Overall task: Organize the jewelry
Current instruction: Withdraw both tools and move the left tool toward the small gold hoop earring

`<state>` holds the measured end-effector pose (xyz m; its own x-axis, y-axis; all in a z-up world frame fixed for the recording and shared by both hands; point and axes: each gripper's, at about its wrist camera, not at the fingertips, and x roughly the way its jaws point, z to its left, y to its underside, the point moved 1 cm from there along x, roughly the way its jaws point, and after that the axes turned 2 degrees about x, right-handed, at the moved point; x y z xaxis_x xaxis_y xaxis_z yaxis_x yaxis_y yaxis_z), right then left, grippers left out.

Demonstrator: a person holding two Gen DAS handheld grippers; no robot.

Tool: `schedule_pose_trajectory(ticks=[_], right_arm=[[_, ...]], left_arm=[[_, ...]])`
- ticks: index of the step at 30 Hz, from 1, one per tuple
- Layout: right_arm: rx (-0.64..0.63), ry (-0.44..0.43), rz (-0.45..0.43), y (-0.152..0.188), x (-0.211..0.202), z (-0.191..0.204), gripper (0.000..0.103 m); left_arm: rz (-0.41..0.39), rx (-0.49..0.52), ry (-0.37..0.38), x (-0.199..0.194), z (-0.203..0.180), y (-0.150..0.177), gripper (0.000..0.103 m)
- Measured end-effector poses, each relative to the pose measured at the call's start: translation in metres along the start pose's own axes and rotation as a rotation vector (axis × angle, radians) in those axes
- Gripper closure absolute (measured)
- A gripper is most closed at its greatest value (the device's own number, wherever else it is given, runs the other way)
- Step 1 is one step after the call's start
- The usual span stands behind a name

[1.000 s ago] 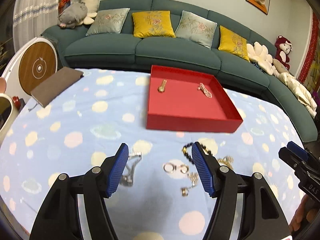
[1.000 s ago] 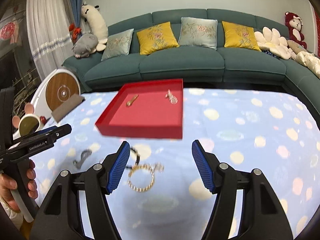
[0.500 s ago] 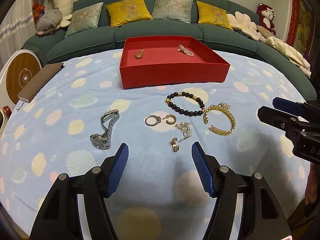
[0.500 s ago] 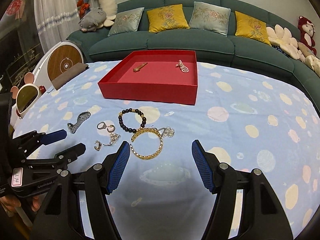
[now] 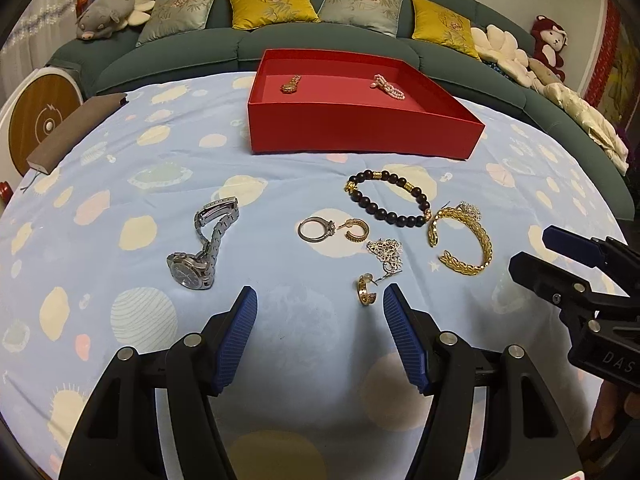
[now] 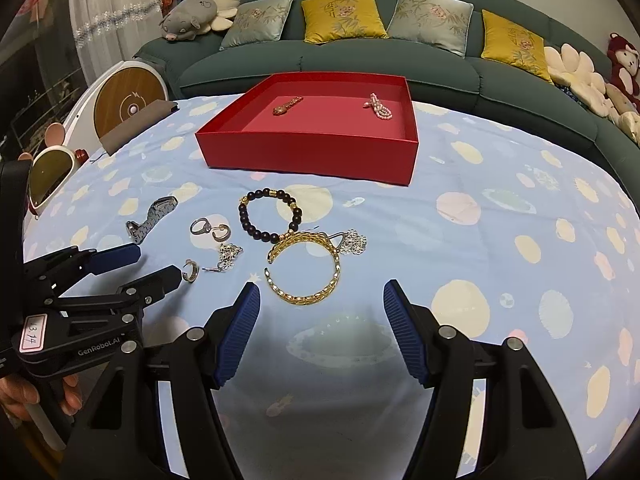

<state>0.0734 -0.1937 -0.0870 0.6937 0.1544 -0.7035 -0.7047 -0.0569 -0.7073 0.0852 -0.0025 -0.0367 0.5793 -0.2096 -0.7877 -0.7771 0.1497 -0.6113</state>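
A red tray (image 5: 360,132) stands at the back of the table and holds a gold piece (image 5: 291,84) and a pearl piece (image 5: 387,87). In front of it lie a silver watch (image 5: 202,248), a silver ring (image 5: 316,229), two gold hoop earrings (image 5: 355,229) (image 5: 366,295), a silver flower earring (image 5: 386,254), a dark bead bracelet (image 5: 386,198) and a gold bangle (image 5: 462,242). My left gripper (image 5: 320,332) is open and empty, just short of the near hoop earring. My right gripper (image 6: 320,332) is open and empty, just short of the gold bangle (image 6: 306,268).
The table has a blue spotted cloth (image 5: 160,184). A brown case (image 5: 76,128) lies at its far left edge. A teal sofa (image 5: 320,40) with cushions runs behind. A round mirror (image 6: 48,178) stands off the left edge.
Both grippers have pulled back and risen from close over the jewelry, so all the loose pieces now lie in view ahead of the fingers. Both stayed open and empty.
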Motion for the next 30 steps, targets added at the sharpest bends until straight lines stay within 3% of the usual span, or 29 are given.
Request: schedule_pose_trajectory(ticks=[5,14,18,24,30], right_arm=[[-0.002,0.000,0.007,0.000,0.004,0.002,0.041],[0.002,-0.001,0.013,-0.003,0.007,0.002,0.041],[-0.002,-0.002,0.020,-0.004,0.012,0.004,0.041],[-0.007,0.010,0.024,-0.004,0.021,0.004,0.041],[0.048,0.000,0.057,-0.005,0.037,-0.007,0.043]], left_arm=[[0.022,0.004,-0.041,0.010,0.002,0.000,0.041],[0.027,-0.092,-0.089,0.011,0.030,-0.002,0.041],[0.013,-0.099,-0.039,0.002,0.026,-0.001,0.042],[0.001,-0.032,0.020,-0.005,0.003,0.004,0.042],[0.010,-0.005,0.028,0.004,-0.007,0.002,0.042]])
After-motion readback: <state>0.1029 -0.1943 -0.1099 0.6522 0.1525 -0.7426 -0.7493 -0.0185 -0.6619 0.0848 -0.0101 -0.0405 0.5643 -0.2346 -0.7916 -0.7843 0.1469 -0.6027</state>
